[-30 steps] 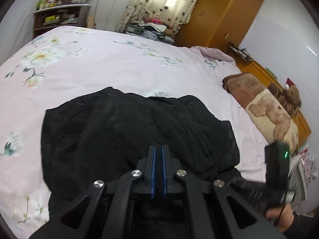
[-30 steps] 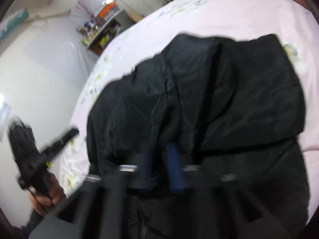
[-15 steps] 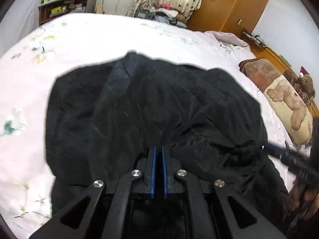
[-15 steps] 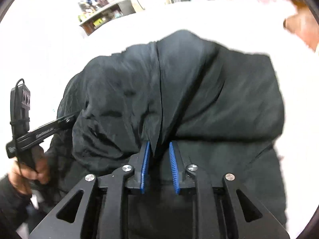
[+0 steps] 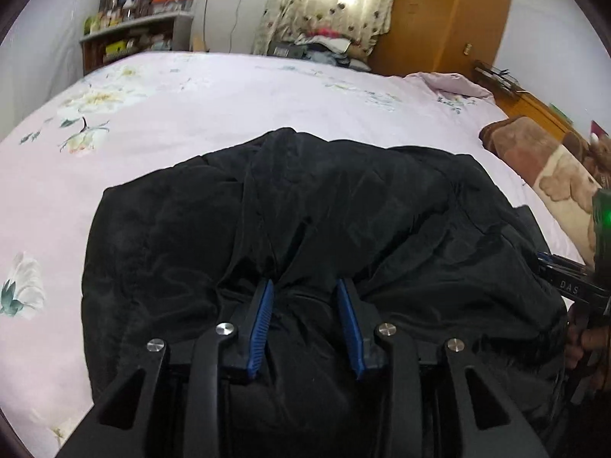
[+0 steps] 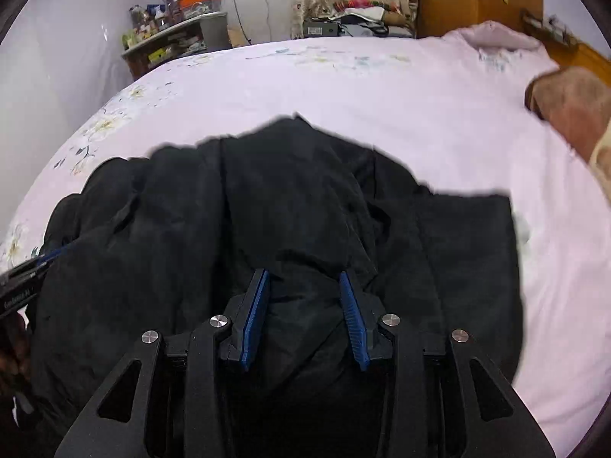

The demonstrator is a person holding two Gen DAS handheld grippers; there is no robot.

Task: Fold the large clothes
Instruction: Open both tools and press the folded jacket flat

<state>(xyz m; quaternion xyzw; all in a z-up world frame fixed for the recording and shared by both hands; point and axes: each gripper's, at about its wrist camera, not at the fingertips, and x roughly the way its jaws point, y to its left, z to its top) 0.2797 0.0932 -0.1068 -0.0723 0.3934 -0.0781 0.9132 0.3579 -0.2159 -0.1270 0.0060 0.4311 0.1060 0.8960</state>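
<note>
A large black jacket lies bunched on the pink flowered bedsheet, with its top layer folded over toward me. My left gripper sits low over the near edge, its jaws opening; a ridge of black cloth lies loose between the blue pads, which do not press on it. In the right wrist view the same jacket fills the middle of the sheet. My right gripper is also opening, with slack cloth between its pads. A hand holds the other tool at the right edge.
A brown blanket with a bear print lies along the bed's right side. Behind the bed stand a wooden wardrobe, a cluttered shelf and a pile of clothes under the curtain. Bare sheet stretches beyond the jacket.
Both pairs of jaws have gone from shut to apart, letting go of the cloth. Both grippers have sunk closer to the jacket, and the right wrist view has swung level.
</note>
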